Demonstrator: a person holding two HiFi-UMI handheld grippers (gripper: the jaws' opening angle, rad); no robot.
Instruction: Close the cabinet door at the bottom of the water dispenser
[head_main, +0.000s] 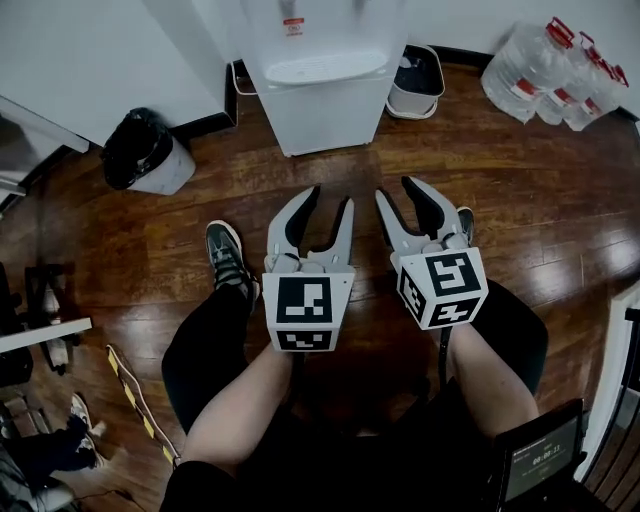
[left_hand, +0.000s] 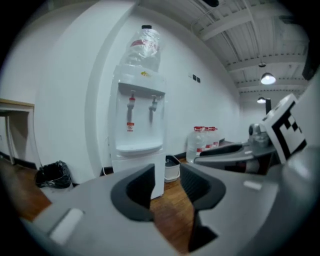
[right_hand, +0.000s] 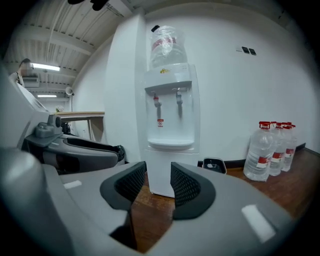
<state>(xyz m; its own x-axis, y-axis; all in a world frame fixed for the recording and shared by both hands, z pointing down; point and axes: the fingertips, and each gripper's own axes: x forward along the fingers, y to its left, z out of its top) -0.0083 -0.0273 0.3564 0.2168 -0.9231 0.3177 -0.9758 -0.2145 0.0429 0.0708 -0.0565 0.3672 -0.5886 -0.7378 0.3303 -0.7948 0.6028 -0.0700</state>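
Note:
A white water dispenser (head_main: 325, 80) stands against the far wall, with a clear bottle on top in the right gripper view. The front of its bottom cabinet (head_main: 335, 118) looks flat and flush. My left gripper (head_main: 331, 197) and right gripper (head_main: 394, 190) hang side by side above the person's knees, well short of the dispenser and pointing at it. Both are open with nothing between the jaws. In the left gripper view the dispenser (left_hand: 139, 130) rises beyond the left gripper (left_hand: 167, 175). In the right gripper view the dispenser (right_hand: 170, 130) stands straight ahead of the right gripper (right_hand: 158, 175).
A bin lined with a black bag (head_main: 140, 150) sits left of the dispenser and a small white bin (head_main: 415, 85) right of it. Several large water bottles (head_main: 550, 70) stand at the far right. A desk edge (head_main: 40, 330) and a screen (head_main: 540, 460) flank the person.

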